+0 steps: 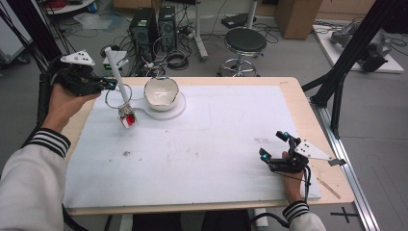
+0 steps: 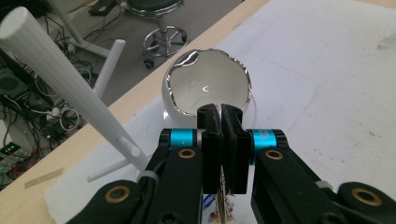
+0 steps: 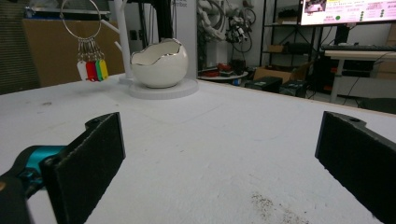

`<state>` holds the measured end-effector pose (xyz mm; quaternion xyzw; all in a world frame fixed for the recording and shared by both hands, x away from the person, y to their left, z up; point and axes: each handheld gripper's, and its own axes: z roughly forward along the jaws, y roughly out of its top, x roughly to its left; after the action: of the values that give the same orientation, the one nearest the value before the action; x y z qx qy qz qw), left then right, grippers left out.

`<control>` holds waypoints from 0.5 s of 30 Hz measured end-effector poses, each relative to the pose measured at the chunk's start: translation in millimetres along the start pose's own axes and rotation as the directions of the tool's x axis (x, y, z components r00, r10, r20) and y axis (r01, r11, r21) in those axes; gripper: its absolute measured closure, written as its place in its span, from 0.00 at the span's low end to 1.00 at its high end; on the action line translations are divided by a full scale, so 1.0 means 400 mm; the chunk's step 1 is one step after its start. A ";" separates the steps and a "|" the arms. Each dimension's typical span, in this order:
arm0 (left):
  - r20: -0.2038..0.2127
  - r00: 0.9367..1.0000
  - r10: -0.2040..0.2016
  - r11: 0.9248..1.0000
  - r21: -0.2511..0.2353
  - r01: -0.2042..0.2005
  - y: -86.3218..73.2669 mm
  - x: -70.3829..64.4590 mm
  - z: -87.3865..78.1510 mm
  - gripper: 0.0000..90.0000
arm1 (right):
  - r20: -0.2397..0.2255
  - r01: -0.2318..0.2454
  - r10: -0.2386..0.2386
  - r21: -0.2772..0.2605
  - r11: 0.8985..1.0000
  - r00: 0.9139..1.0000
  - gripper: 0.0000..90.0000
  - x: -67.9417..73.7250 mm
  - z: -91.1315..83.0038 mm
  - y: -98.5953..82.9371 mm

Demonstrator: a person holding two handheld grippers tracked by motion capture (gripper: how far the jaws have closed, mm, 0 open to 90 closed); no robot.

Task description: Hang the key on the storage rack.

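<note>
A metal key ring (image 1: 115,98) with several coloured tags (image 1: 127,118) hangs above the white mat at the far left. My left gripper (image 1: 104,85) is shut on the ring's top. In the left gripper view the jaws (image 2: 222,114) are pressed together, and tags (image 2: 218,211) peek out below them. A white post (image 1: 117,71) with side pegs (image 2: 127,143) stands right beside the ring. I cannot tell whether the ring touches a peg. The right gripper view shows the ring (image 3: 81,18) and tags (image 3: 92,70) just left of the post. My right gripper (image 1: 274,146) rests open and empty near the front right.
A white eggshell-shaped bowl (image 1: 161,91) sits on a round white base (image 1: 168,111) just right of the post. The white mat (image 1: 207,139) covers most of the wooden table (image 1: 293,84). A stool (image 1: 244,42), computer towers and cables are on the floor beyond.
</note>
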<state>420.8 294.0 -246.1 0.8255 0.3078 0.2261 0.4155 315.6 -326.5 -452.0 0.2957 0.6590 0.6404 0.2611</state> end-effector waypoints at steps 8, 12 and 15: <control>-0.025 1.000 -0.016 1.000 -0.006 0.016 -0.003 0.026 0.005 0.96 | 0.001 -0.004 0.004 0.003 1.000 1.000 0.01 0.001 -0.001 0.000; -0.040 0.999 -0.026 1.000 -0.013 0.026 -0.006 0.045 0.011 0.96 | 0.001 -0.005 0.005 0.003 1.000 1.000 0.01 0.001 -0.001 0.000; -0.048 0.998 -0.040 0.999 -0.013 0.040 -0.012 0.060 0.018 0.96 | 0.001 -0.005 0.005 0.003 1.000 1.000 0.01 0.001 -0.001 0.000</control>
<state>440.8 308.8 -251.3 0.8110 0.3329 0.2396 0.4173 315.2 -326.6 -452.0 0.2982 0.6590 0.6399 0.2593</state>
